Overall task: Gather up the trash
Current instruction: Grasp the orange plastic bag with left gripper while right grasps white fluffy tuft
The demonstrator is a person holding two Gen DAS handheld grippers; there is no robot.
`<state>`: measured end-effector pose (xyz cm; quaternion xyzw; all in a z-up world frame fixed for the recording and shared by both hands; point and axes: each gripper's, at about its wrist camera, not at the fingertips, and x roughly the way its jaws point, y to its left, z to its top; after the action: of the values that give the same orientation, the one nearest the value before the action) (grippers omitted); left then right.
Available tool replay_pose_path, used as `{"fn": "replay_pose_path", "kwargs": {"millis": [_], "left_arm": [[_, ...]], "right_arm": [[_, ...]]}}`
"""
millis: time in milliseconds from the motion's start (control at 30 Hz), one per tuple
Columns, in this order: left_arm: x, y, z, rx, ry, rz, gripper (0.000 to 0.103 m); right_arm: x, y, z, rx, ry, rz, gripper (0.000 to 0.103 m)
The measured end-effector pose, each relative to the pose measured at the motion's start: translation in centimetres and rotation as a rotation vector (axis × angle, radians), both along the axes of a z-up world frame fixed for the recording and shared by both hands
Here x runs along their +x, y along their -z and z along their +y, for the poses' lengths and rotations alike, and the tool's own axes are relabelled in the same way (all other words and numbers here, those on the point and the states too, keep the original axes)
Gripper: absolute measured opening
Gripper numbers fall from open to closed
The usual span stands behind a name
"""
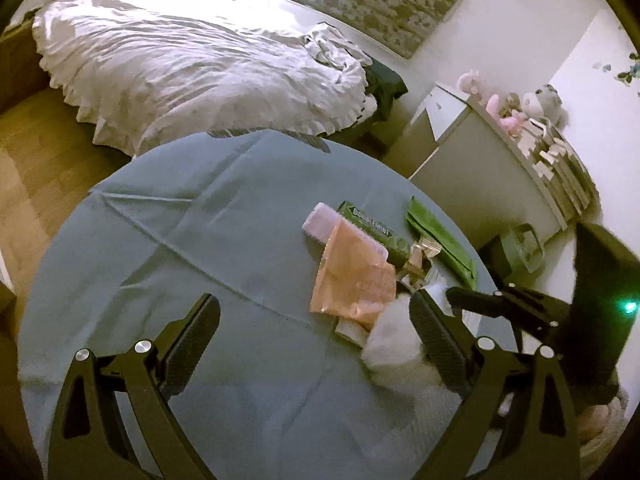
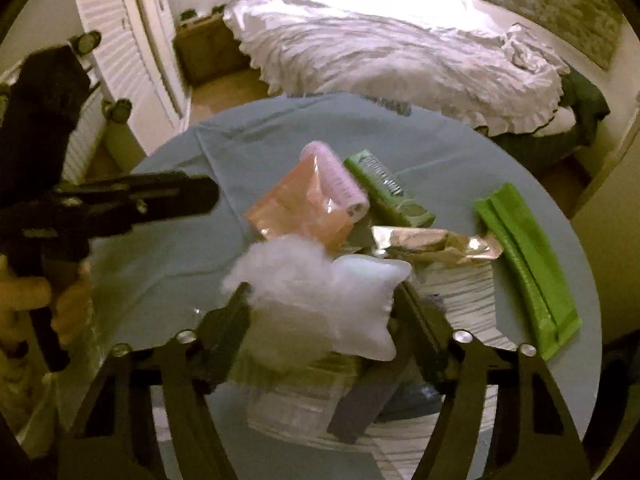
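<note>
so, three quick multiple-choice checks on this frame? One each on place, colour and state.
1. Where is the white fluff?
A. On the bed
B. Between the fingers of the right claw
C. On the floor

2. What colour is the cloth on the table?
A. Red
B. Yellow
C. Blue-grey

3. What state is the left claw in?
A. Open, gripping nothing
B. Shut on the white fluff
C. Shut on the cloth

Key:
1 B, the fluff fills the gap between the right claw's fingers.
2 C, both views show a blue-grey cloth.
3 A, its fingers stand wide apart above the cloth.
</note>
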<state>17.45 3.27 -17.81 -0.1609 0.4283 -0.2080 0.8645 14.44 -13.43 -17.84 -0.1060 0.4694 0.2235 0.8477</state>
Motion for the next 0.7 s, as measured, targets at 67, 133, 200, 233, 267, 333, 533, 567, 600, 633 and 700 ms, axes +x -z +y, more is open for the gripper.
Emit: {"fn": "replay_pose_path", "kwargs": {"millis": [67,133,200,233,267,333,533,567,600,633,700], "left_arm": [[0.4,0.0,-0.7,0.008,0.012,-0.004,0.095],[1.0,0.0,-1.6,0.021,0.037,-0.009,0.095],[1.6,0.0,-3.2,0.054,0.08,-0.017,0.095],[1.9,0.2,-4.0,0.083,0.097,-0.02,0.095],[2.1,0.3,-4.4,0.105,0.106,-0.022,0.095],[3.1,0.9,-5.4,0.156,0.107,-0.013,0.095],[4.4,1.8,-6.8,0.176,0.157,-0.006,0.057],[4.2,1.8,-7.1,0.2,0.17,-0.019,0.054],[3.8,1.7,-7.2,0.207,0.184,-0.03,0.051],[3.4,1.7,-7.1,0.196,0.189,-0.039,0.047],[2.8,1.5,-6.4,0.169,0.175,-0.045,0.042]], "right_arm": [[0.1,-1.0,-1.1,0.032,0.026,-0.012,0.03],[0.7,-1.8,-2.7,0.095,0.05,0.011,0.018],[0.6,-2.7,-4.4,0.171,0.082,0.025,0.013],[0.5,-3.0,-5.0,0.19,0.094,0.019,0.012],[0.3,-3.4,-5.7,0.212,0.104,0.016,0.012],[-0.1,-3.7,-6.5,0.243,0.106,0.026,0.012],[-0.8,-3.3,-7.3,0.245,0.123,0.038,0.035],[-1.0,-3.1,-7.3,0.248,0.121,0.038,0.051],[-1.2,-3.0,-7.2,0.252,0.116,0.038,0.056],[-1.1,-3.0,-7.1,0.253,0.106,0.038,0.065],[-1.0,-3.1,-6.2,0.231,0.071,0.028,0.072]]}}
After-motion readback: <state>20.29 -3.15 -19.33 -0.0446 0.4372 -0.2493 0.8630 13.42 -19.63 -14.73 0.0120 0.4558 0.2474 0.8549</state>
